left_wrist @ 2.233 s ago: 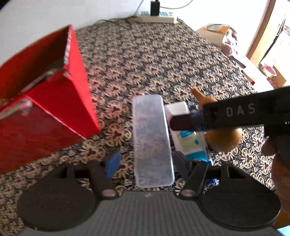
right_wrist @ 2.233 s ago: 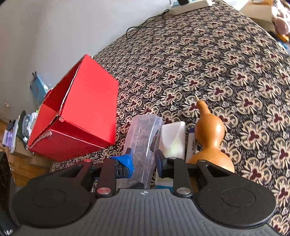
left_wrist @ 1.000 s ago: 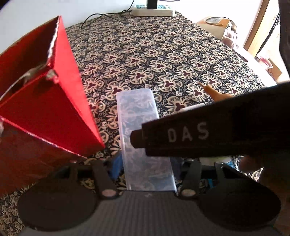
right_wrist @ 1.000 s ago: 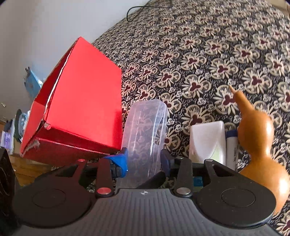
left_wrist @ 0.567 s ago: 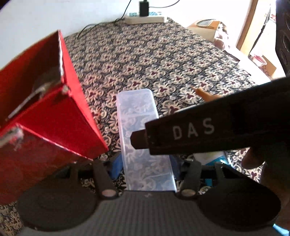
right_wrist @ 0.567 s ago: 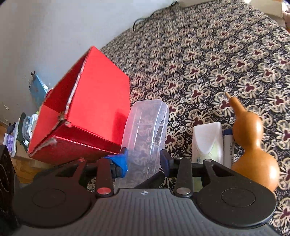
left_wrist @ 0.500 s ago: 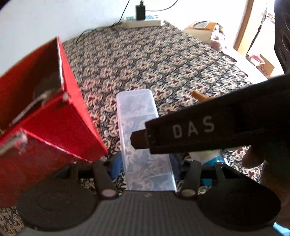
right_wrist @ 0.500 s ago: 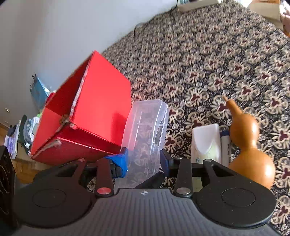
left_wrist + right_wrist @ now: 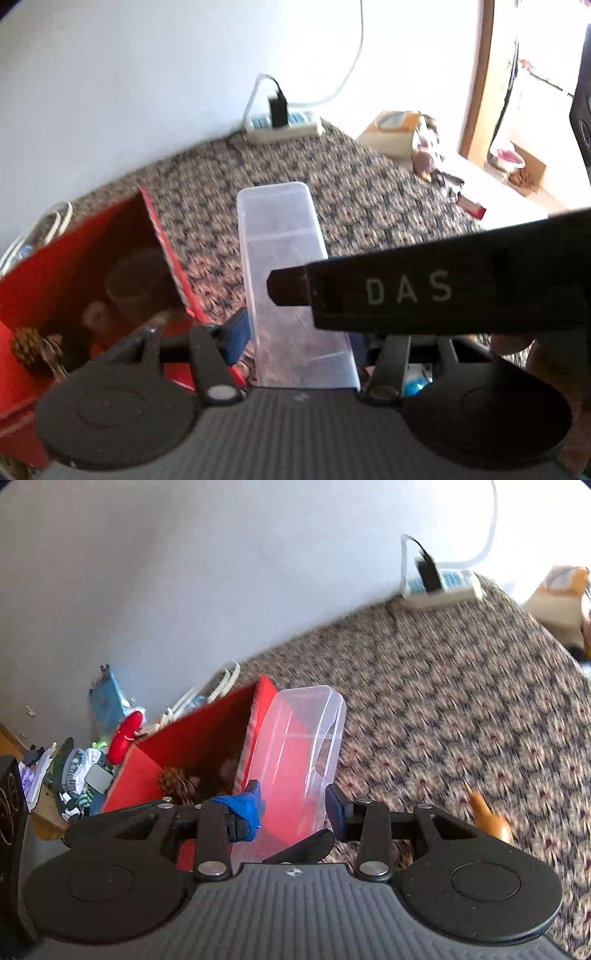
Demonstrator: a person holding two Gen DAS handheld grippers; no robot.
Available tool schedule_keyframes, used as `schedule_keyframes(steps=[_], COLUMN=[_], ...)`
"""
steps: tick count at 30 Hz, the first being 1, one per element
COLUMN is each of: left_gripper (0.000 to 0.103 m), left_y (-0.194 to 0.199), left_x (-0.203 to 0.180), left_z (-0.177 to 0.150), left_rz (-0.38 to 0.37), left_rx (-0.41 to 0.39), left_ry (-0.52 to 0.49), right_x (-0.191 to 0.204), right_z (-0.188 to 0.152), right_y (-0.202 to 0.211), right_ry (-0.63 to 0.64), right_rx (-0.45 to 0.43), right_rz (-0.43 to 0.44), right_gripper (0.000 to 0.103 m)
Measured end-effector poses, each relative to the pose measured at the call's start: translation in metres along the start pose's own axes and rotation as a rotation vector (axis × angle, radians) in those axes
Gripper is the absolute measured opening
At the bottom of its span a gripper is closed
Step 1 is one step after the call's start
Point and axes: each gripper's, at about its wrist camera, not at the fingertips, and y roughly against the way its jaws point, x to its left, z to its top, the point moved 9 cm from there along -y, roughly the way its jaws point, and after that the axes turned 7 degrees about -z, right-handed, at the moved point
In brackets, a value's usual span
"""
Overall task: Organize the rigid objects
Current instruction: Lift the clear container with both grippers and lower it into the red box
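A: In the left wrist view, the clear plastic case [image 9: 291, 280] is clamped between the pads of the left gripper [image 9: 299, 332], beside the red box [image 9: 85, 266].

B: In the right wrist view, the same case [image 9: 295, 771] is pinched by the right gripper [image 9: 293, 803] above the box's [image 9: 195, 734] opening. If the two grips are pulled unevenly, the case could be twisted loose and dropped onto the patterned cloth [image 9: 461, 709].

One clear plastic case [image 9: 291, 280], one red box [image 9: 207, 738] — one gourd [image 9: 491, 821], one power strip [image 9: 282, 127].
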Motion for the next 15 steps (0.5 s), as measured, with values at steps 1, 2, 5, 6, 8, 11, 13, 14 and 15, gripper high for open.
schedule_keyframes(steps=[1,2,5,6,8,11,13,14,15], left_gripper=[0.053,0.053,0.053,0.053,0.053,0.053,0.053,0.053,0.053], left_y=[0.004,0.008,0.019,0.023,0.029,0.034,0.040,0.041,0.042], left_x=[0.004,0.009,0.026,0.033,0.047,0.069,0.085,0.094,0.100], left_z=[0.005,0.010,0.023,0.026,0.031,0.039,0.039,0.041,0.041], left_rz=[0.006,0.014,0.036,0.045,0.064,0.092,0.109,0.117,0.124], left_rx=[-0.012,-0.027,-0.059,-0.068,-0.082,-0.093,-0.097,-0.097,-0.096], left_ry=[0.005,0.011,0.033,0.040,0.051,0.077,0.096,0.106,0.114], right_x=[0.002,0.006,0.025,0.031,0.043,0.061,0.073,0.079,0.084], right_z=[0.004,0.008,0.019,0.022,0.030,0.037,0.040,0.041,0.041], right_y=[0.002,0.002,-0.004,-0.006,-0.011,-0.023,-0.032,-0.036,-0.041], right_ry=[0.014,0.029,0.082,0.100,0.125,0.151,0.174,0.186,0.197], right_rx=[-0.011,-0.022,-0.048,-0.054,-0.057,-0.046,-0.040,-0.038,-0.034], right_rz=[0.008,0.016,0.038,0.047,0.068,0.097,0.113,0.118,0.122], right_gripper=[0.022,0.022,0.022,0.022,0.022,0.022,0.022,0.022,0.022])
